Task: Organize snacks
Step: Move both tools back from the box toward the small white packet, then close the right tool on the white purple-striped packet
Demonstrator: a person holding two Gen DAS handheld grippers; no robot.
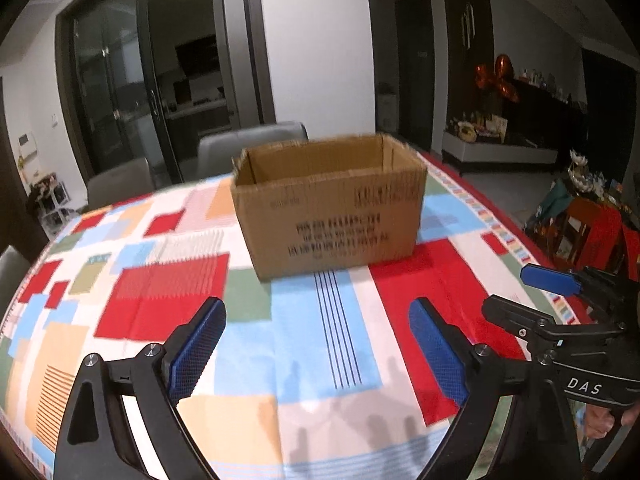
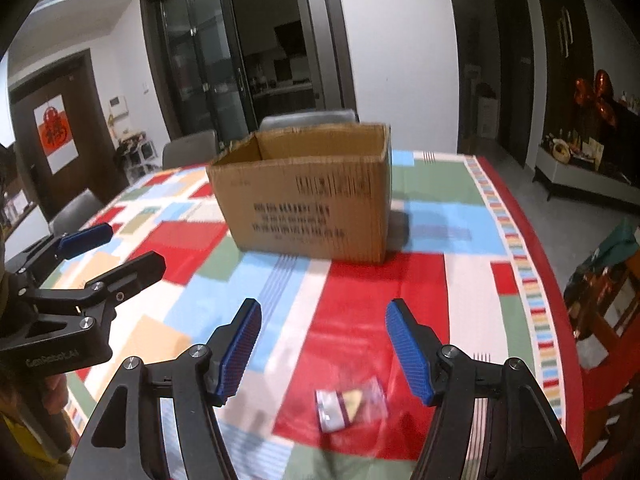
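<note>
Setting: dining table under a patchwork tablecloth (image 1: 168,304) of red, blue, green and cream blocks; grey chairs (image 1: 248,144) on the far side.
Container: cardboard box (image 1: 328,208), top open, upright at the middle of the table, far from both grippers; nothing visible inside from these angles.
Snack: one small clear-wrapped snack packet (image 2: 348,404), flat on a red block at the near right of the table, well apart from the box.
Left gripper (image 1: 316,344): blue pads spread wide, nothing between them, over bare cloth at the near edge, pointed at the box.
Right gripper (image 2: 324,344): pads apart, nothing clamped; the packet lies just below and ahead of the gap, nearer the right finger, not touched.
Stage, judged: approach to the first pick; packet not yet gripped, box not yet loaded.
Risk, off-centre closure: packet sits toward the right pad, so one pad could meet it first and push it aside.
Risk, thin wrapper: flat film on cloth may slip from the pads, or the cloth may be pinched along with it.
Risk, image blur: packet edges are smeared, so its exact outline is uncertain.
Risk, crowding: both grippers sit close together at the near edge and could knock each other.
</note>
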